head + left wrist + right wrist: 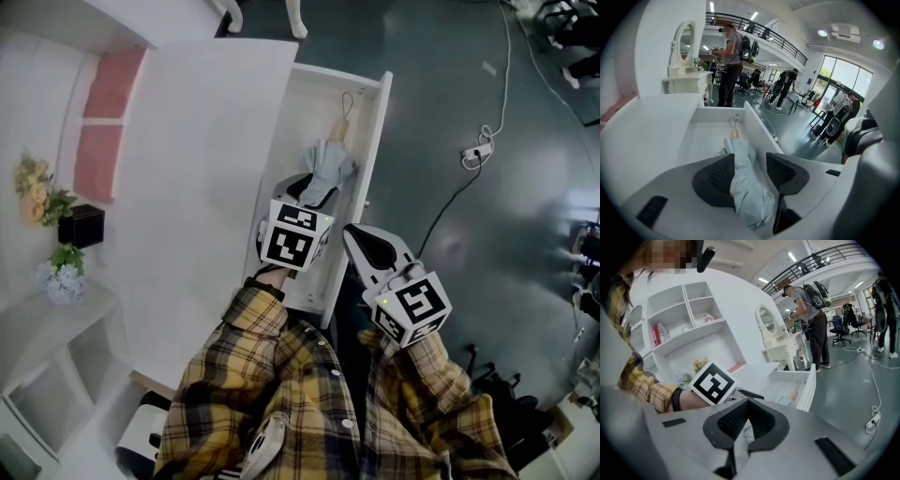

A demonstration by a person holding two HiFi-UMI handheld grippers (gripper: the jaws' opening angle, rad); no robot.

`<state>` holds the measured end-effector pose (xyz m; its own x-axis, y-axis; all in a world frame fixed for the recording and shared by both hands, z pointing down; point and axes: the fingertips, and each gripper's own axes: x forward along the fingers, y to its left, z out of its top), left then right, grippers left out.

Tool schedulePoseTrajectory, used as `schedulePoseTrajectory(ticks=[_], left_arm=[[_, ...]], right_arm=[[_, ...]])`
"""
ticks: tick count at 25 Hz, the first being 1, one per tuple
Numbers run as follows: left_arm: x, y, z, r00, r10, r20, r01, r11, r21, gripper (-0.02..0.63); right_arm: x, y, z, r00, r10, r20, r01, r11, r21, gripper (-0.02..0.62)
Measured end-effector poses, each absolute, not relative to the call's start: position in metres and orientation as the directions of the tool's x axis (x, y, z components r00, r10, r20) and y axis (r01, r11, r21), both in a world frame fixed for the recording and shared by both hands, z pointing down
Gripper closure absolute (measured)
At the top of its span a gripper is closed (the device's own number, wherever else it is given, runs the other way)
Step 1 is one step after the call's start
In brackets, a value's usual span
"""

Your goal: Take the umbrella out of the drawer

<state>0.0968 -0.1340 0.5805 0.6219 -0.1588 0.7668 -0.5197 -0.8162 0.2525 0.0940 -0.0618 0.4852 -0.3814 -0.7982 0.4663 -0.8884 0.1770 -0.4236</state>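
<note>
Head view, from the left: a small bunch of pale artificial flowers and a black cube-shaped box sit on the white shelving. Next comes the broad white dresser top, and to its right the open white drawer, pulled out towards the grey floor.

The folded pale blue-grey fabric umbrella lies lengthwise in that drawer, its light wooden handle and thin loop cord at the far end.

In the left gripper view, the left gripper is down inside the drawer at the umbrella's near end. Its jaws stand about half open and straddle the bunched fabric; the left pad seems to brush the cloth, while the right pad is clear of it — nothing is gripped yet.

Further right, outside the drawer front, the right gripper has its jaws closed together on nothing.

The risks, as I judge them: the jaws may pinch only loose canopy folds rather than the shaft, so the umbrella could slide out or sag open when lifted. The right jaw sits near the drawer's right wall and could snag on it. Lifted from the near end alone, the handle may drag or catch on the far wall.
</note>
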Motion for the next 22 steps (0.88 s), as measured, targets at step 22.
schedulePoseTrajectory(ticks=[22], left_arm=[[0.098, -0.136, 0.675, 0.484, -0.054, 0.873, -0.579, -0.769, 0.273, 0.281]], right_arm=[[0.096, -0.044, 0.544, -0.391, -0.742, 0.545, -0.885, 0.14, -0.445, 0.578]])
